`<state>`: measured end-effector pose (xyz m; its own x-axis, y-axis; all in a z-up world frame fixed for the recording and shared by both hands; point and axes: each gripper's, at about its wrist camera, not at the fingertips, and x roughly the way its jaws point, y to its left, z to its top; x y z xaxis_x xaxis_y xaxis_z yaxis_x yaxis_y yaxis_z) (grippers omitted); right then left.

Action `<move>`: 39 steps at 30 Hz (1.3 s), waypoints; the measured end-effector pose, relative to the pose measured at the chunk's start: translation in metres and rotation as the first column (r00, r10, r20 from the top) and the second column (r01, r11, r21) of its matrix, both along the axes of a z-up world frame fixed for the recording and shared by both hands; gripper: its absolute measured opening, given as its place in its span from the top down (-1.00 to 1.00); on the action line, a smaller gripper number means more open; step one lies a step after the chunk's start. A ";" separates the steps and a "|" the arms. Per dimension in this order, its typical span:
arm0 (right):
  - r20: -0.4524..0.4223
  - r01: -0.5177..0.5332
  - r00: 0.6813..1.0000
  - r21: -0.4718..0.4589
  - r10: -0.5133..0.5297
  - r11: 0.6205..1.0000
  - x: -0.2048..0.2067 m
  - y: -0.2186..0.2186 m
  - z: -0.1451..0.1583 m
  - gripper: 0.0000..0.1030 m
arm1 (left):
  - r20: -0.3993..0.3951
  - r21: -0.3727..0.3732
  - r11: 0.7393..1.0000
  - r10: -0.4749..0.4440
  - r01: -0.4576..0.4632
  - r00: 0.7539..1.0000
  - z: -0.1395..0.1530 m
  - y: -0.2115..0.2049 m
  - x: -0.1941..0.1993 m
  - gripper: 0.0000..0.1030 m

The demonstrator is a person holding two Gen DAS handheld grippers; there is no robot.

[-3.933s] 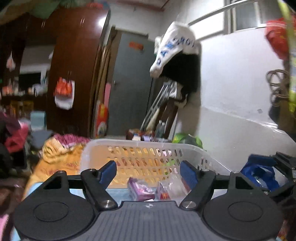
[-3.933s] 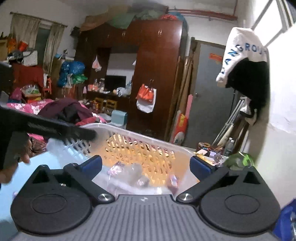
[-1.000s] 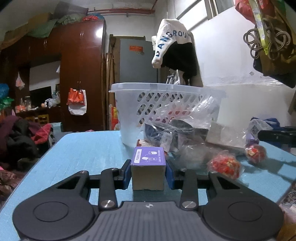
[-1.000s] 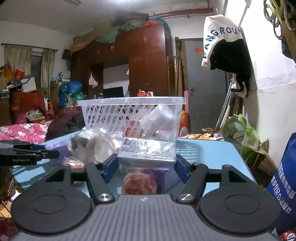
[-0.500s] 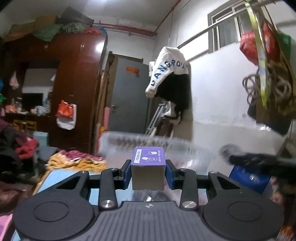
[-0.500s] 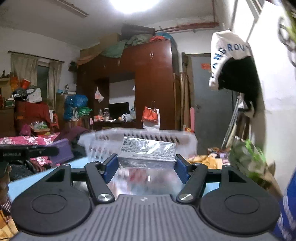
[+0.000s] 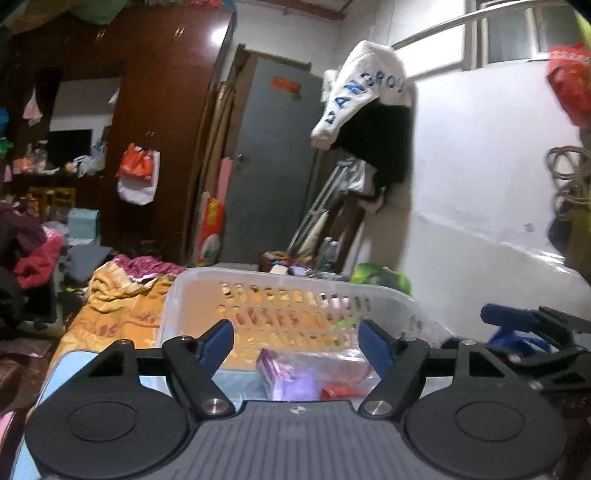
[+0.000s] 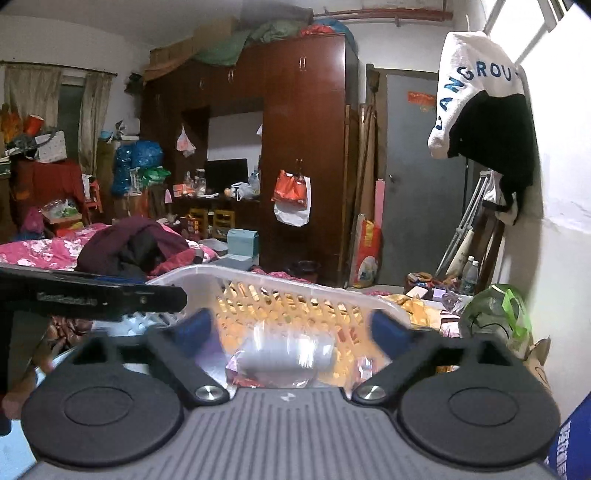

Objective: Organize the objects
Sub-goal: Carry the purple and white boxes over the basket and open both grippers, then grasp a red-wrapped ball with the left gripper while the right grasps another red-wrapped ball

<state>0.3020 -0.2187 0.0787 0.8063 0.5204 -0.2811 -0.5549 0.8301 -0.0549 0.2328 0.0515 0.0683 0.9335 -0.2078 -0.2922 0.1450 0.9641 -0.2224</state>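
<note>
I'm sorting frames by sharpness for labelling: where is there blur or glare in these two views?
Right wrist view: the open right tongs and the clear plastic packet inside the white slotted plastic basket are smeared; background sharp. Left wrist view: crisper, glare on the brown wooden wardrobe, contents soft.

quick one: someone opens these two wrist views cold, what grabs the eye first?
Probably the white slotted laundry basket dead ahead of both grippers, with bagged packets lying inside it. Just above its near rim, the left gripper and right gripper both stand open with nothing between their blue pads. After that, the white-and-black lettered garment hanging high on the right wall.
</note>
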 end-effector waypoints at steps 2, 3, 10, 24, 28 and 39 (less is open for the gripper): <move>0.018 -0.012 1.000 -0.002 0.012 1.000 -0.026 -0.015 -0.006 -1.00 | 0.072 -0.003 0.999 -0.038 0.038 0.997 -0.003 0.002 -0.040 -0.51; 0.025 -0.024 0.999 0.009 0.023 1.000 -0.045 -0.027 -0.014 -1.00 | 0.099 0.005 0.999 -0.044 0.044 0.994 -0.008 0.002 -0.062 -0.57; -0.007 0.031 1.000 0.090 -0.031 0.995 -0.134 -0.081 -0.092 -1.00 | 0.189 0.079 0.997 -0.031 0.016 0.981 -0.074 -0.038 -0.175 -0.64; -0.092 0.045 0.995 0.063 -0.039 0.997 -0.119 -0.068 -0.127 -0.26 | 0.048 0.169 0.983 -0.086 0.077 0.995 -0.124 -0.075 -0.152 -0.34; -0.103 0.037 0.994 0.043 -0.032 0.998 -0.118 -0.066 -0.133 -0.21 | 0.027 0.180 0.979 -0.105 0.098 0.994 -0.128 -0.081 -0.149 -0.06; -0.074 0.042 0.997 0.080 -0.036 0.996 -0.127 -0.073 -0.135 0.05 | 0.085 0.160 0.984 -0.094 0.080 0.992 -0.127 -0.071 -0.163 -0.04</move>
